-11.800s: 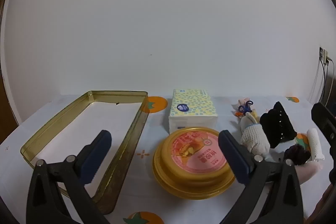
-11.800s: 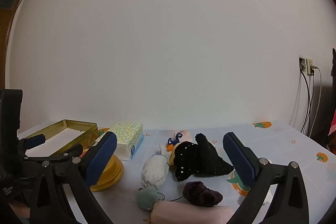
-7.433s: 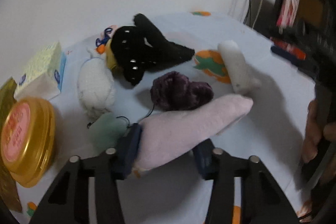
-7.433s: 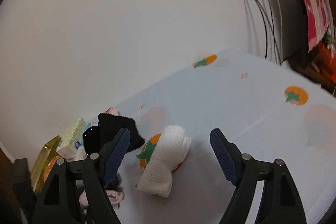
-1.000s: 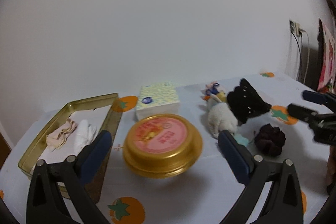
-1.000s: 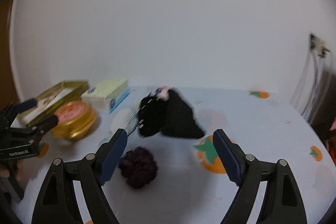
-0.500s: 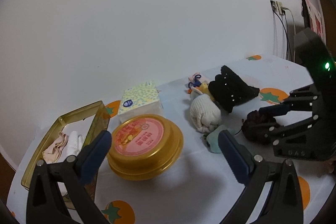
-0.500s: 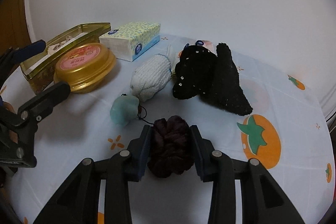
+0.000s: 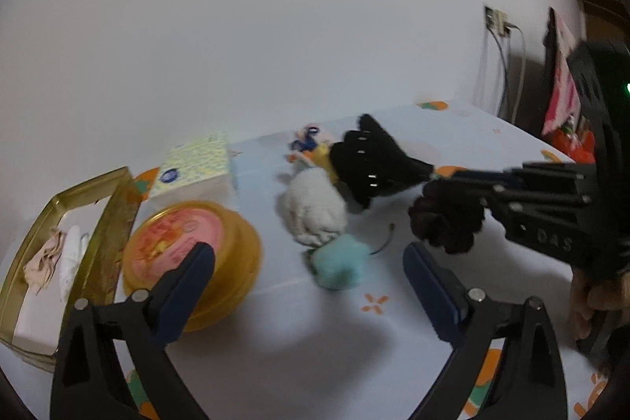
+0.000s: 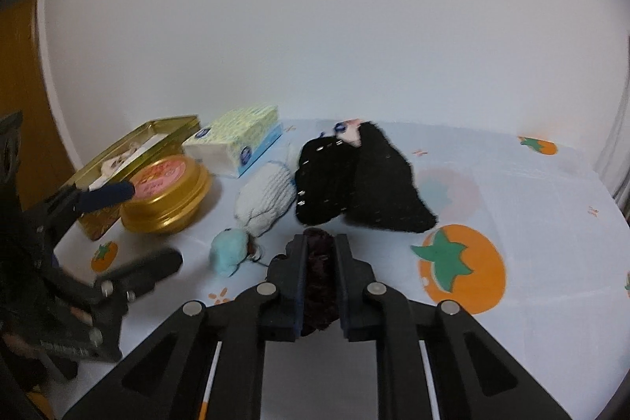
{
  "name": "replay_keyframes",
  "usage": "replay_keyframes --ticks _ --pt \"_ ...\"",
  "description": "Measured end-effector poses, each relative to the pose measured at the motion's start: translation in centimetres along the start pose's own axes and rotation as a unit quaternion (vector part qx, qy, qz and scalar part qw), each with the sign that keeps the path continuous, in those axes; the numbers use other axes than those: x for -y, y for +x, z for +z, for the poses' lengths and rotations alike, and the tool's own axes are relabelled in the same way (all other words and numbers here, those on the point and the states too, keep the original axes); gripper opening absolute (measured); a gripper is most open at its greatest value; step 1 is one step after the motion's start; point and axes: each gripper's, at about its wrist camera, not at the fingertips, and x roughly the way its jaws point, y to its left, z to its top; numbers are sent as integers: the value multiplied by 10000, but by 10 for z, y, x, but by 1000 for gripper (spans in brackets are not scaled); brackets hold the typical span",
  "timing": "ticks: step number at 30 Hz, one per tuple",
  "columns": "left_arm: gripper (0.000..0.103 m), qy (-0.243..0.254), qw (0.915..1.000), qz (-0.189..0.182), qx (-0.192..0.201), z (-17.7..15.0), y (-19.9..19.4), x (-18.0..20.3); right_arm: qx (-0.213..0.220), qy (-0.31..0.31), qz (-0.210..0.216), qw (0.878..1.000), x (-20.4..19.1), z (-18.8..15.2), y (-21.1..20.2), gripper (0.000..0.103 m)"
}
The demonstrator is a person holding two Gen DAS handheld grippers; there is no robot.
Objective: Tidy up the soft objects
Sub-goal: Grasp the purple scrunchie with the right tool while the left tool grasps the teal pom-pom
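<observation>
The right hand-held gripper (image 10: 319, 262) is clamping its two blue-padded fingers on a dark purple fuzzy scrunchie (image 10: 319, 282), which is bulging out between the pads and, in the left wrist view, hanging clear above the bench (image 9: 448, 219). The left hand-held gripper (image 9: 309, 282) is hovering with its fingers spread wide apart and gripping nothing; between them a small pale-blue plush toy (image 9: 339, 261) is lying on the white bench cloth printed with orange persimmons (image 9: 492, 140). Just beyond the plush, a white knitted rolled sock (image 9: 313, 211) is resting against a black knitted piece studded with small silver beads (image 9: 374, 160), and a small pink and blue item is peeking out at that piece's far edge. To the left, a round gold tin with a pink lid label (image 9: 189, 247) is sitting near a rectangular gold metal tray (image 9: 114, 219), and a yellow-green patterned tissue pack (image 9: 197, 168) is lying behind the tin. Inside the tray, a beige cloth (image 9: 41, 262) and a white cloth (image 9: 73, 254) are lying side by side.
</observation>
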Motion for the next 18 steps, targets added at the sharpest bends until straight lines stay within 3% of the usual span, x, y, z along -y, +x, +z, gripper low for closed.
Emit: replay_keyframes --ticks 1,5,11,14,16,18 --pt "96 36 10000 -39 -10 0 0 3 54 26 -63 10000 1 1 -1 15" --pt "72 168 9993 -183 -275 4 13 19 453 61 -401 9982 7 3 -15 15" --pt "69 35 9959 -30 -900 14 52 28 741 118 -486 9960 12 5 -27 15" --pt "49 -54 9924 69 -1229 15 68 27 745 149 -467 9960 13 5 -27 15" --pt "47 -177 9879 129 -1533 13 80 23 728 183 -455 9961 14 5 -27 15" --pt "47 -325 9872 57 -1558 13 82 18 718 200 -452 9962 15 5 -27 15"
